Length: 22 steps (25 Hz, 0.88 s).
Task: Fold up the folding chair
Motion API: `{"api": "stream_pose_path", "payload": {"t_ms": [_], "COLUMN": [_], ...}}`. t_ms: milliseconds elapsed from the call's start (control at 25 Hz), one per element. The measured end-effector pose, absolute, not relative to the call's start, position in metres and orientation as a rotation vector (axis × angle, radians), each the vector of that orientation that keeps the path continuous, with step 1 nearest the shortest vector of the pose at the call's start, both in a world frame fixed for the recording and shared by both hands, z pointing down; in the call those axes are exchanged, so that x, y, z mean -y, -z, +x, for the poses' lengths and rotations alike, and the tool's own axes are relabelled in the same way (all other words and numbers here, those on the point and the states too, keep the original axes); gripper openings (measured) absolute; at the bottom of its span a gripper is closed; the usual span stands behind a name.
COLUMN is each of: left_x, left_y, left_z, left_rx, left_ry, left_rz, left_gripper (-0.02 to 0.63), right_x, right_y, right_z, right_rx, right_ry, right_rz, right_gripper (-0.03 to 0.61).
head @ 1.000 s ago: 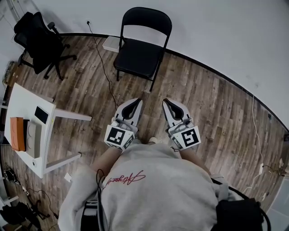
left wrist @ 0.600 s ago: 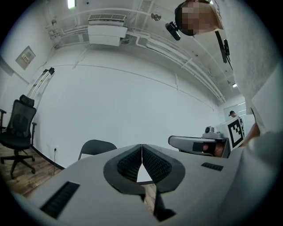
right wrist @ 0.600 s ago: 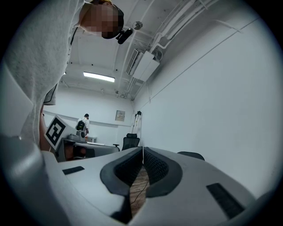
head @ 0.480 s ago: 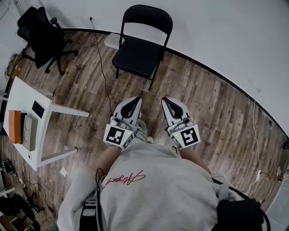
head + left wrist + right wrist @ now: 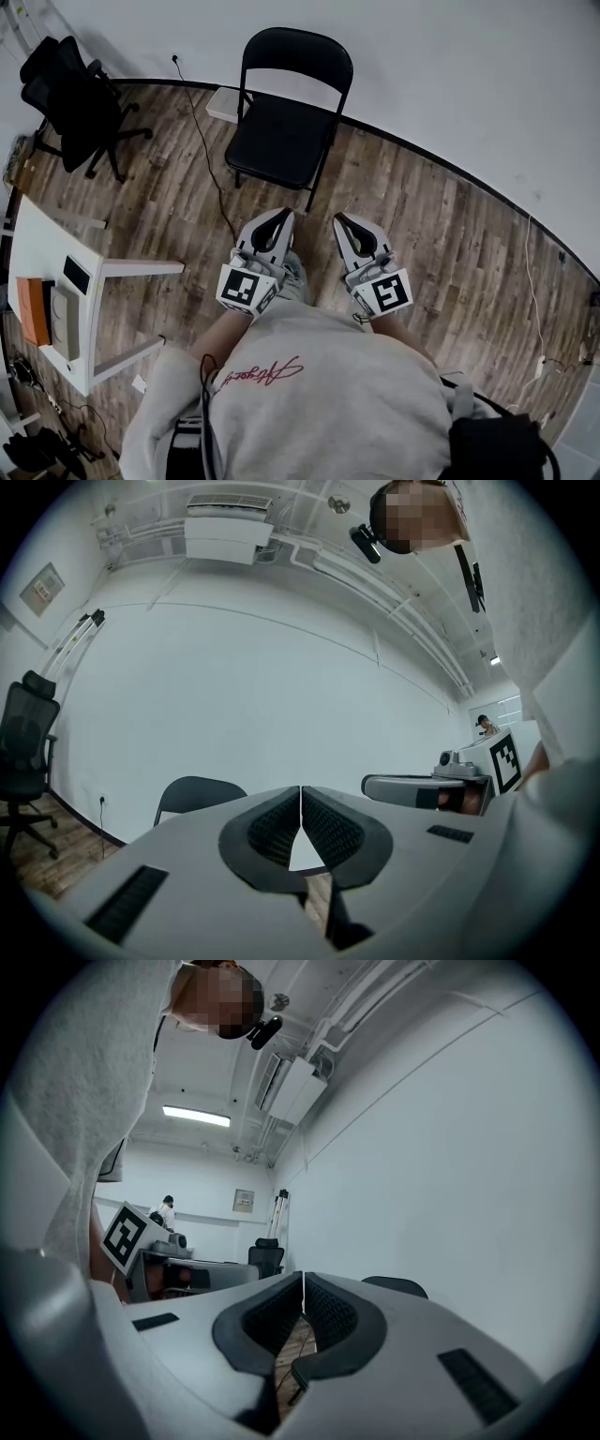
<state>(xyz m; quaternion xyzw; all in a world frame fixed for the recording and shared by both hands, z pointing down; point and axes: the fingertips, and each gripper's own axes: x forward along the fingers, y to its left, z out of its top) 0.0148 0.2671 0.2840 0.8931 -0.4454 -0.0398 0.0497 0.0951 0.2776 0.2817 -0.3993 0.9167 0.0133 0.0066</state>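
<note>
A black folding chair point(image 5: 286, 122) stands unfolded against the white wall, its seat facing me. Both grippers are held level in front of my body, short of the chair's front legs. My left gripper point(image 5: 282, 215) is shut with nothing in it, and my right gripper point(image 5: 340, 218) is shut and empty too. In the left gripper view the chair's backrest point(image 5: 195, 794) shows just over the closed left gripper point(image 5: 300, 789). In the right gripper view the backrest point(image 5: 398, 1285) peeks over the right gripper point(image 5: 303, 1277).
A black office chair point(image 5: 75, 98) stands at the far left by the wall. A white table point(image 5: 52, 253) with an orange box point(image 5: 35, 309) is at my left. A cable point(image 5: 208, 155) runs across the wooden floor beside the folding chair. A white box point(image 5: 225, 103) lies by the wall.
I have stepped forward: the chair and floor have slid nearer in the head view, and the white table has dropped toward the lower left. Both grippers stay shut and side by side.
</note>
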Motion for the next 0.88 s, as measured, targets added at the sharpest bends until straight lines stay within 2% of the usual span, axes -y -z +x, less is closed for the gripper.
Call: {"api": "stream_pose_path", "payload": {"t_ms": [480, 800, 880], "left_x": [-0.077, -0.021, -0.016], "left_y": [-0.306, -0.365, -0.391], "left_z": [-0.032, -0.06, -0.065], "left_rx": [1.252, 1.131, 1.11], "left_ry": [0.081, 0.175, 0.243], "left_rz": [2.635, 2.253, 2.084], "left_gripper": [0.018, 0.022, 0.113], "right_x": [-0.078, 0.006, 0.022], "right_y": [-0.285, -0.302, -0.321], "right_z": [0.055, 0.059, 0.072], "right_rx": [-2.817, -2.812, -2.843], "right_ry": [-0.043, -0.072, -0.025], "right_rz": [-1.379, -1.514, -1.551], "right_gripper": [0.018, 0.02, 0.02]}}
